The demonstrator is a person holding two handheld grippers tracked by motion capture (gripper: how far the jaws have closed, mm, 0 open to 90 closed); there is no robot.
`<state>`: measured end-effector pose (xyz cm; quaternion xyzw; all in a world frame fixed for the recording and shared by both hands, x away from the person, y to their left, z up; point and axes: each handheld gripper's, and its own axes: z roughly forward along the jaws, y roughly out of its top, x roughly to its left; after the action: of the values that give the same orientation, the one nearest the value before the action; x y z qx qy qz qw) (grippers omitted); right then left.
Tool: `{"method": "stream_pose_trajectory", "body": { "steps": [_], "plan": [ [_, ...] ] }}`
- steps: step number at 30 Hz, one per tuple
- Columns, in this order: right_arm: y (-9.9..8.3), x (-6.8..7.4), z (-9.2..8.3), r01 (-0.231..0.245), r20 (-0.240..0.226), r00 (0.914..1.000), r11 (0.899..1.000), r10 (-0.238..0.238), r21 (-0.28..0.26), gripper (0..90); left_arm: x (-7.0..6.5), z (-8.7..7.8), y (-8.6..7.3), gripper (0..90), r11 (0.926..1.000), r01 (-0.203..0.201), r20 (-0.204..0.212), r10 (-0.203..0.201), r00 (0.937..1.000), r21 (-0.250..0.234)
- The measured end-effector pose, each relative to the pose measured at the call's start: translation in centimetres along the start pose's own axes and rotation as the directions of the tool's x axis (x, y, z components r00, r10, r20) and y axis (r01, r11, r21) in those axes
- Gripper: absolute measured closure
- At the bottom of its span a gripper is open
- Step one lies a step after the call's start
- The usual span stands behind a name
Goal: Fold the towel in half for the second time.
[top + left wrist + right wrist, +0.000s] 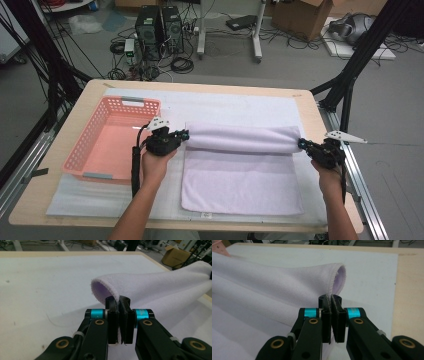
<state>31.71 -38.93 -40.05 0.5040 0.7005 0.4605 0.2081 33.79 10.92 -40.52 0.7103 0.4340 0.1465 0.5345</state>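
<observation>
Because the towel (pixel 242 165) is being folded, its far edge is lifted and doubled over the half lying flat on the bench (pixel 45 195), beside the basket (pixel 107 140) (a loose roll); both grippers (pixel 181 135) (pixel 303 144) have fingers clenched on its corners.

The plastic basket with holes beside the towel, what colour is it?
The plastic basket is salmon pink, seen best in the high view.

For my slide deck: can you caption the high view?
Both grippers, left and right, pinch the far corners of a lilac towel, folding it toward the person beside a pink basket.
</observation>
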Motion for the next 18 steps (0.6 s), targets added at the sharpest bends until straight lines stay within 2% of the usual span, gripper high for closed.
{"method": "stream_pose_trajectory", "body": {
  "steps": [3,4,11,14,18],
  "plan": [
    [-0.7,0.5,-0.7,-0.001,-0.003,1.0000,1.000,0.001,0.002,87.7,-0.3,-0.6,-0.8,85.9,1.0000,0.000,0.010,0.000,0.9999,0.007],
    [-1.5,0.9,-1.3,0.003,-0.003,1.0000,1.000,-0.003,0.005,87.7,-0.7,-1.2,-1.6,85.9,0.9999,0.003,0.024,-0.003,0.9997,0.015],
    [-3.8,2.2,-3.1,-0.003,-0.004,1.0000,1.000,0.003,0.020,87.7,-1.7,-3.1,-4.3,85.9,0.9995,0.000,0.050,-0.001,0.9988,0.032],
    [-4.5,2.6,-3.7,0.001,-0.003,1.0000,1.000,-0.001,0.029,87.7,-2.3,-3.8,-4.9,85.9,0.9986,-0.036,0.057,0.034,0.9978,0.039],
    [-5.3,3.1,-4.6,0.011,-0.006,0.9999,0.999,-0.011,0.038,87.7,-2.7,-4.6,-5.7,85.9,0.9977,-0.054,0.075,0.050,0.9959,0.042]
  ]
}}
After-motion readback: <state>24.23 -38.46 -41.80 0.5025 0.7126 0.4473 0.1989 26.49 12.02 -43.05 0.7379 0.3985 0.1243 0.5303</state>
